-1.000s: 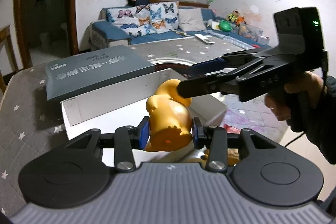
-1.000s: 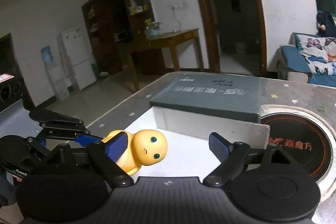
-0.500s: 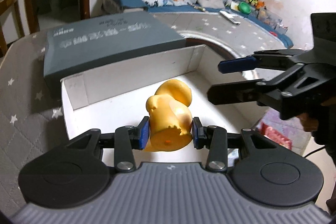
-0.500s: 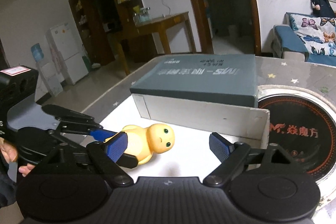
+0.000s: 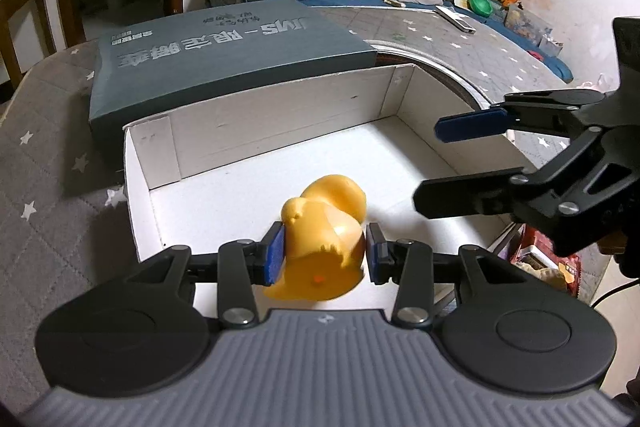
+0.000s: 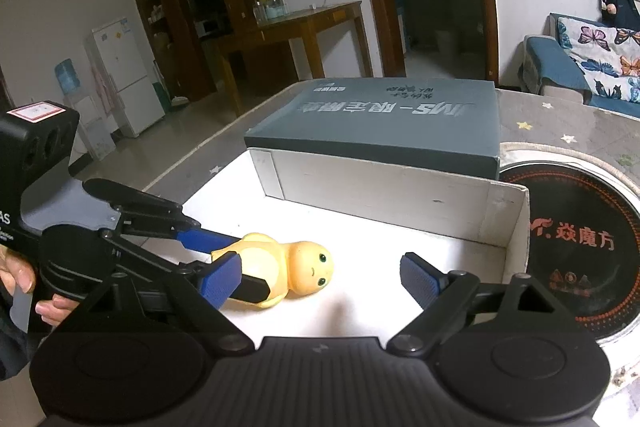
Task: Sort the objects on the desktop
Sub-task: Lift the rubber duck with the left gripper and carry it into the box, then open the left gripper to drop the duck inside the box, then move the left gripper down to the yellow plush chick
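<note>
Duck toy (image 5: 324, 247) is lying low inside the white box (image 5: 280, 115), and I am squeezing it with my left gripper (image 5: 325, 254). My right gripper (image 6: 320, 279) is hanging wide, holding nothing. Letting go is what's left.

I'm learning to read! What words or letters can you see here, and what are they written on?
"JMS" plus Chinese characters, seen upside down, too blurred to read: grey box lid.
"焱魔方": round black cooktop.
"AS", the end of a cut-off word: body of the left claw.
Red-edged sticker on top of it: too small.
</note>
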### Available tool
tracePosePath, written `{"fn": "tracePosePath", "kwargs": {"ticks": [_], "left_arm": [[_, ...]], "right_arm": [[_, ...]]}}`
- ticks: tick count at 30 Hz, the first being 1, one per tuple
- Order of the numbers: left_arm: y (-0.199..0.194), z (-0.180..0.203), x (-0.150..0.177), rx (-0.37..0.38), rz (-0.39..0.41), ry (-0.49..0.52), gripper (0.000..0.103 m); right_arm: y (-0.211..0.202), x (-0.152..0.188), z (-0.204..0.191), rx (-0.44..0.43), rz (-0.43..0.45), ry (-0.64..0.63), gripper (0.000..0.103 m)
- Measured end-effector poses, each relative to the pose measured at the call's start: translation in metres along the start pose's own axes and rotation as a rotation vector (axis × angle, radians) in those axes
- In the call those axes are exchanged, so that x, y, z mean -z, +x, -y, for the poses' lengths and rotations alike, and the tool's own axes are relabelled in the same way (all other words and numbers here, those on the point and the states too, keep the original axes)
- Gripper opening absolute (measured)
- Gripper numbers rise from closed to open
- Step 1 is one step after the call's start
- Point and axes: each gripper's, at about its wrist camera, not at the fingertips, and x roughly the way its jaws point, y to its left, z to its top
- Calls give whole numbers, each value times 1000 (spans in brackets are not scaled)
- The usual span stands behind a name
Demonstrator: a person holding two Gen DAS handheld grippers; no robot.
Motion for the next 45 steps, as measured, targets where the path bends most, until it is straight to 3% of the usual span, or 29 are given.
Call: {"fn": "tracePosePath", "kwargs": {"ticks": [11, 23, 29, 40, 45], "left_arm": [[-21, 3, 1, -30, 49, -16, 46], [-101, 35, 32, -9, 186, 6, 54], [-105, 47, 58, 47, 132, 1, 54], [-70, 40, 78, 130, 23, -79, 54], [-55, 39, 82, 152, -9, -92, 54]], "right_arm": [[-40, 9, -12, -4, 49, -15, 93], [-79, 40, -52, -74, 21, -91, 94], [-77, 56, -66, -91, -17, -115, 93], [-67, 82, -88, -110, -84, -151, 90], [-62, 88, -93, -56, -88, -194, 90]]}}
